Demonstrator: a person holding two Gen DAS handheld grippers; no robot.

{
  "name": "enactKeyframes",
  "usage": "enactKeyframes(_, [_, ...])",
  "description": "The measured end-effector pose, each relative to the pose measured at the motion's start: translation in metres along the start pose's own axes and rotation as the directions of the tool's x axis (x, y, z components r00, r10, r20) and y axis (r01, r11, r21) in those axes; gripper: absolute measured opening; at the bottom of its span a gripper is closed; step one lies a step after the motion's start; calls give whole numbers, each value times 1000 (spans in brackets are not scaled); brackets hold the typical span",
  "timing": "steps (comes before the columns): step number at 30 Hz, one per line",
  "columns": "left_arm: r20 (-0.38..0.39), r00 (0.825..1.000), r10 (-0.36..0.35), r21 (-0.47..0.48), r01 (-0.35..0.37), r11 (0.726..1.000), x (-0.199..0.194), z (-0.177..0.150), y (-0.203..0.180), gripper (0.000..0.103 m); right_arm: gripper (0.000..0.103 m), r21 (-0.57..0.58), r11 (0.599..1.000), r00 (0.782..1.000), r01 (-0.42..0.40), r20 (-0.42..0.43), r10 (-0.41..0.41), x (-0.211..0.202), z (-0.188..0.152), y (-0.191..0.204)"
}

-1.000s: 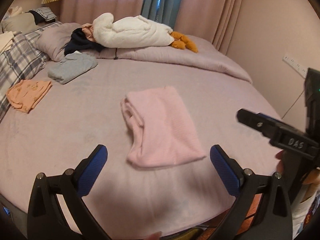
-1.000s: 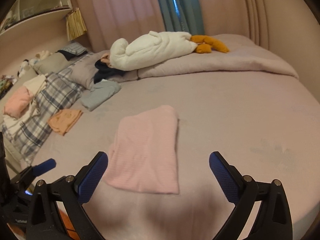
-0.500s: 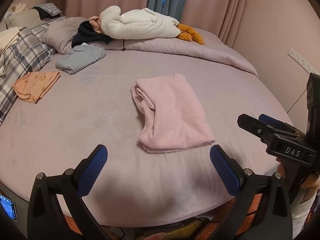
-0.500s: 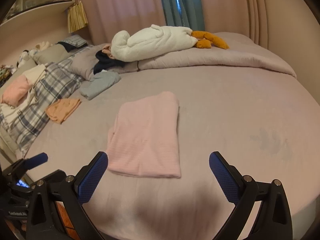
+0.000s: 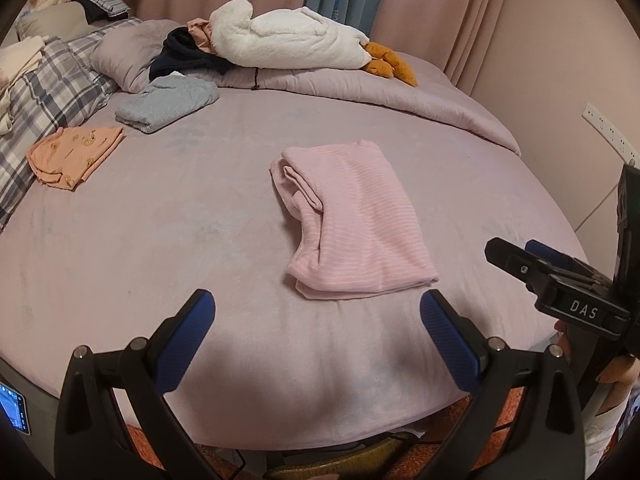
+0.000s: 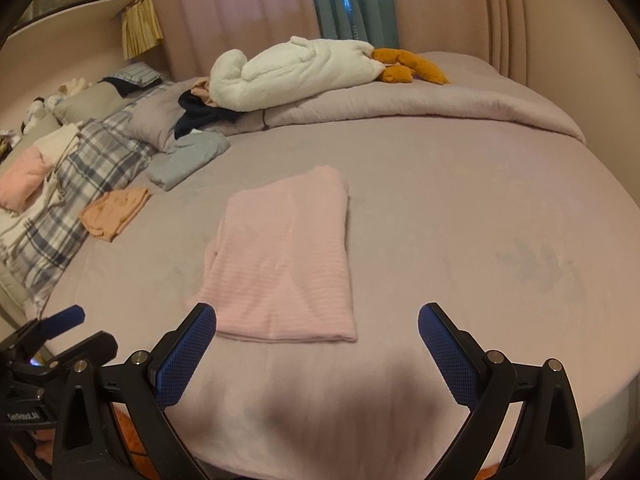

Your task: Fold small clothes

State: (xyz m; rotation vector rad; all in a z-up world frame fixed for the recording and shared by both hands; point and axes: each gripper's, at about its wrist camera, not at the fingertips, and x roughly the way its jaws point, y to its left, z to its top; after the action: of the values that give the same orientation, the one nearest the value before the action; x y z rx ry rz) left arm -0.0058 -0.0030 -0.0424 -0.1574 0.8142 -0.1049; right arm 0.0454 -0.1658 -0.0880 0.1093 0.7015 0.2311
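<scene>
Bare bedsheet (image 5: 168, 216) rings pink garment (image 5: 352, 220); folded clothes (image 5: 168, 102) well apart.

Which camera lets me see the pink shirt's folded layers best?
The left wrist view. There the pink shirt shows its stacked, rumpled layers along its left edge and its stripes. In the right wrist view it looks like a flat, smooth rectangle with the layers hardly visible.

Mauve bed (image 5: 160, 240) carries folded pink garment (image 5: 356, 220), grey garment (image 5: 168, 102), orange garment (image 5: 74, 152).

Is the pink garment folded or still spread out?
Folded: the pink garment lies as a compact rectangle on the bed, with stacked layers showing along its left edge.
</scene>
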Motion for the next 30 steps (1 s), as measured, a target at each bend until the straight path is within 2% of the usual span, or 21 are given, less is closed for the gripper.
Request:
enactKeyframes(20, [-22, 1000, -10, -23, 9, 1000, 5, 1, -3, 102, 100, 21, 1000, 1000, 18, -13, -17, 2, -5, -3])
enactKeyframes(30, [-21, 1000, -16, -3, 16, 1000, 6, 1, -11, 102, 100, 27, 999, 999, 30, -17, -29, 3, -6, -5])
